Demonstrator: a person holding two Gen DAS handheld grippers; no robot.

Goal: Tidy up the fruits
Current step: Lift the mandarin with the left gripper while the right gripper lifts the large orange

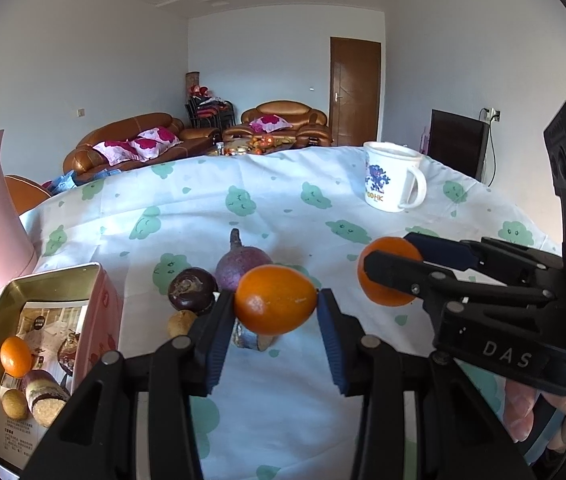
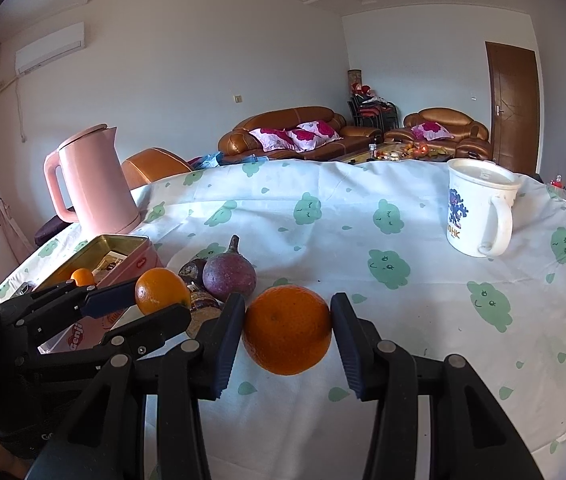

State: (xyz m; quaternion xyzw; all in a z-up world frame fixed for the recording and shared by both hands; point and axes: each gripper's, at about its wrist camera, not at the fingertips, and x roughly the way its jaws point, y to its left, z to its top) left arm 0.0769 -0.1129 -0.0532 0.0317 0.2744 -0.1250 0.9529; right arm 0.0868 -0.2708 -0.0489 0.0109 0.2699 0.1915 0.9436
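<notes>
Hand-held grippers (image 1: 276, 312) (image 2: 287, 330) each clamp an orange (image 1: 275, 299) (image 2: 287, 329) over the cloud-print tablecloth (image 1: 323, 216).

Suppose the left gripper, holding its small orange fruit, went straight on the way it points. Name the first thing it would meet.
Probably the purple passion fruit, which sits directly behind the orange fruit clamped in the left gripper. The dark mangosteen lies just left of that line. Depth is unclear in the fisheye view.

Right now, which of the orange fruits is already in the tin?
The small orange fruit lying inside the open pink tin. The other two are each held off the cloth: one in the left hand-held gripper, one in the right hand-held gripper.
</notes>
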